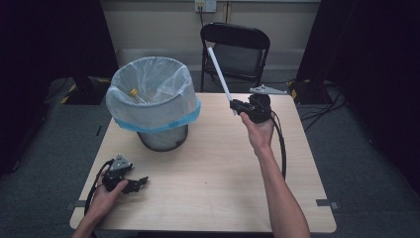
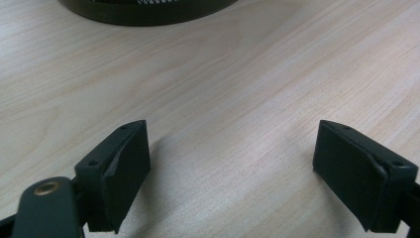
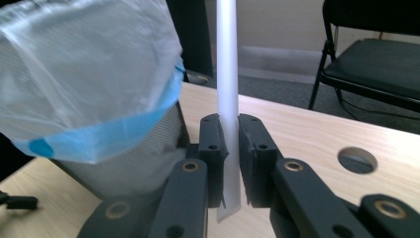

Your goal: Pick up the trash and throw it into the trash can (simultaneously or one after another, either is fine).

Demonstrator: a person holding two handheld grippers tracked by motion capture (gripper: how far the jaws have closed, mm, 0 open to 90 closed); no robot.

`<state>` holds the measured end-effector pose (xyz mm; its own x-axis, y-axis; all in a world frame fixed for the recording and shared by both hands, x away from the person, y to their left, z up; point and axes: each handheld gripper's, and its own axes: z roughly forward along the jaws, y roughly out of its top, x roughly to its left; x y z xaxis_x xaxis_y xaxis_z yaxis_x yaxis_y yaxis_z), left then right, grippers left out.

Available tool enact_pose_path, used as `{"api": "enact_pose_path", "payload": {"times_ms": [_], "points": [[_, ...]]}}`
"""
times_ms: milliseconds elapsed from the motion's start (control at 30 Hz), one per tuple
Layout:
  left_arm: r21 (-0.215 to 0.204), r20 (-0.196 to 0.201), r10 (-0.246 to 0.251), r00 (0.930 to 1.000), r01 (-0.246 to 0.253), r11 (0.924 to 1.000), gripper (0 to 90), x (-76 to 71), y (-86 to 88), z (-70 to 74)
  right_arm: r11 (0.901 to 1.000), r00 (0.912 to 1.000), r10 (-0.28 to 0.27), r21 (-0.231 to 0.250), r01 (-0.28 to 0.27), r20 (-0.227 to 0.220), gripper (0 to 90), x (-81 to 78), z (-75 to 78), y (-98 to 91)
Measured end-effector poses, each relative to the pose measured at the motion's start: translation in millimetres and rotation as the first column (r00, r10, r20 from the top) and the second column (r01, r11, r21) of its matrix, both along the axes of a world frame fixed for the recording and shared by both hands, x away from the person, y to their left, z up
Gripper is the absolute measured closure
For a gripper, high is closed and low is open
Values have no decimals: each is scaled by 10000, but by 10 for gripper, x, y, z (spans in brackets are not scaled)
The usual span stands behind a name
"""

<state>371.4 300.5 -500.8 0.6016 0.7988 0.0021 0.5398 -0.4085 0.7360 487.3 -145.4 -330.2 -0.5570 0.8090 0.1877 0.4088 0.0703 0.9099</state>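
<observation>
white tube [image 3: 228, 74] is pinched in the right tongs [image 3: 231, 144] above the counter [image 1: 208, 163], not yet over the bin [image 1: 153, 99]; left tongs [image 2: 233, 163] rest wide open, empty.

Right gripper [image 1: 236, 107] raised, jaws clamped; left gripper [image 1: 140, 182] resting, jaws spread.

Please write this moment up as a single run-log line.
right tool: shut on white tube, raised beside lined bin | left tool: open, holding nothing, low over table | yellow item in bin
</observation>
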Motion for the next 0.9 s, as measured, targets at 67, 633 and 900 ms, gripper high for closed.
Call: {"api": "enact_pose_path", "payload": {"times_ms": [67,633,900], "points": [[-7,-4,-9,10000,9,10000,141,0,0,0,10000,9999,87,0,-87,118,815,-13,25,22],[-1,0,2,10000,-2,10000,141,0,0,0,9947,9943,835,546,-872,657,815,-25,339,208],[0,2,-1,10000,1,10000,141,0,0,0,9907,9887,1125,659,-1194,993,815,-26,495,333]]}}
